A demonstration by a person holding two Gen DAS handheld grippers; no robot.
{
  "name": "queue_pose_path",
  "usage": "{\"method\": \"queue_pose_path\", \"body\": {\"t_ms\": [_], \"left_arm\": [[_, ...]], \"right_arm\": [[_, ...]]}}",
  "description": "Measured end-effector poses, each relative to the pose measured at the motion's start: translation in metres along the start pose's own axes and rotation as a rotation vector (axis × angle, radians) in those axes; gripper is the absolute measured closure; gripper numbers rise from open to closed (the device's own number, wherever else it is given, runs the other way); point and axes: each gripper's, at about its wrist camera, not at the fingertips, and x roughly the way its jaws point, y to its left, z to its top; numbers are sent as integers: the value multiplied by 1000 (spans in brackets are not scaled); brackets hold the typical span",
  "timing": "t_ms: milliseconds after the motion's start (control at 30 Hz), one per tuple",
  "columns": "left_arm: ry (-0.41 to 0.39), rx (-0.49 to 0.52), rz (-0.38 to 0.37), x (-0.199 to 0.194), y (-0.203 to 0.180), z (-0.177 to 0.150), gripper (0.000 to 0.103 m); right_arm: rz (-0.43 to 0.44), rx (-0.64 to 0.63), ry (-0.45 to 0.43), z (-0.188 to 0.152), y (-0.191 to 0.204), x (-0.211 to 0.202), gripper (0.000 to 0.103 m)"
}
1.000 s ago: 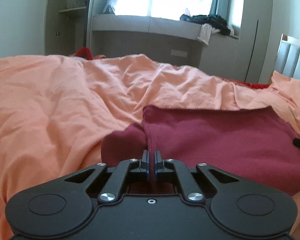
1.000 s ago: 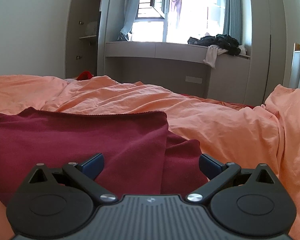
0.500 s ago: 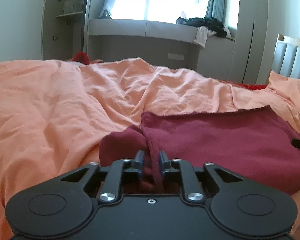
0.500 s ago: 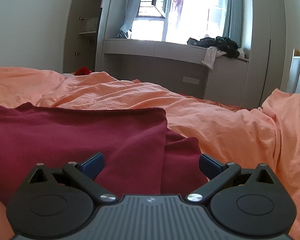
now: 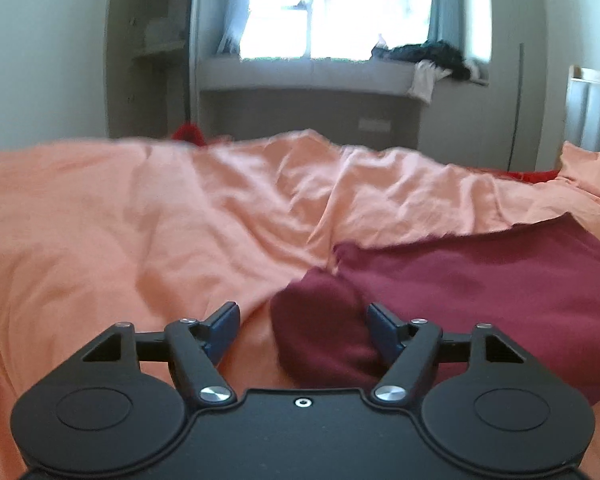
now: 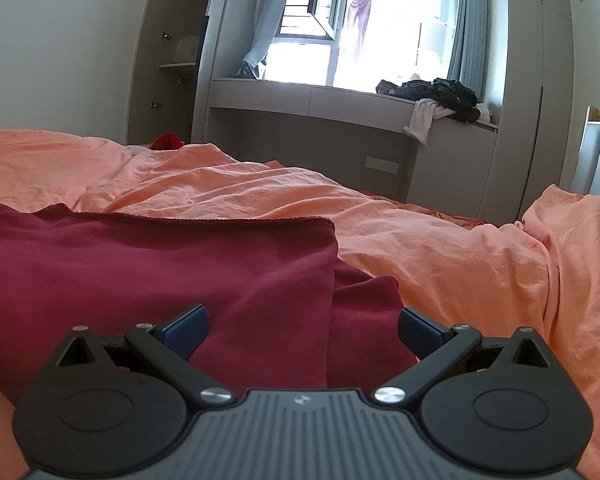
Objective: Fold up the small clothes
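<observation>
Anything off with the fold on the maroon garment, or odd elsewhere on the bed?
Yes. A sleeve of the maroon garment bulges out past the folded edge on the orange duvet, between the open left gripper fingers. The other sleeve pokes out too.

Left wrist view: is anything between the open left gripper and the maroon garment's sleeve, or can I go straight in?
Nothing visible is in the way. The left gripper is open, and the sleeve of the maroon garment bulges up between its fingers, with only the orange bedsheet around and beneath it.
</observation>
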Motion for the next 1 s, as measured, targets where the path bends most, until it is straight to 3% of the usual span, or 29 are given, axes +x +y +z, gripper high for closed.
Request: {"method": "queue_pose_path", "body": {"t_ms": [67, 100, 167, 200, 400, 500, 567, 667, 833, 1000], "left_arm": [[32, -29, -35, 4, 5, -1, 50], [35, -43, -57, 4, 7, -1, 65], [24, -65, -77, 2, 8, 0, 77], [20, -72, -78, 1, 8, 1, 88], [38, -268, -71, -20, 17, 6, 94], [71, -288, -45, -16, 19, 5, 94], [87, -291, -41, -13, 20, 2, 91], [65, -273, -17, -19, 17, 0, 79], [24, -244, 13, -37, 10, -4, 37], [-29, -241, 34, -63, -4, -15, 10]], "right_arm": [[3, -1, 0, 0, 0, 0, 0], [4, -2, 0, 0, 0, 0, 0], [5, -4, -3, 0, 1, -1, 0], [7, -5, -4, 0, 1, -1, 0], [18, -16, -11, 0, 4, -4, 0], [26, -14, -16, 1, 5, -6, 0], [29, -19, -18, 0, 7, -7, 0], [26, -31, -31, -1, 10, -12, 0], [-1, -68, -63, -5, 19, -22, 0], [1, -42, -111, -8, 22, -35, 0]]}}
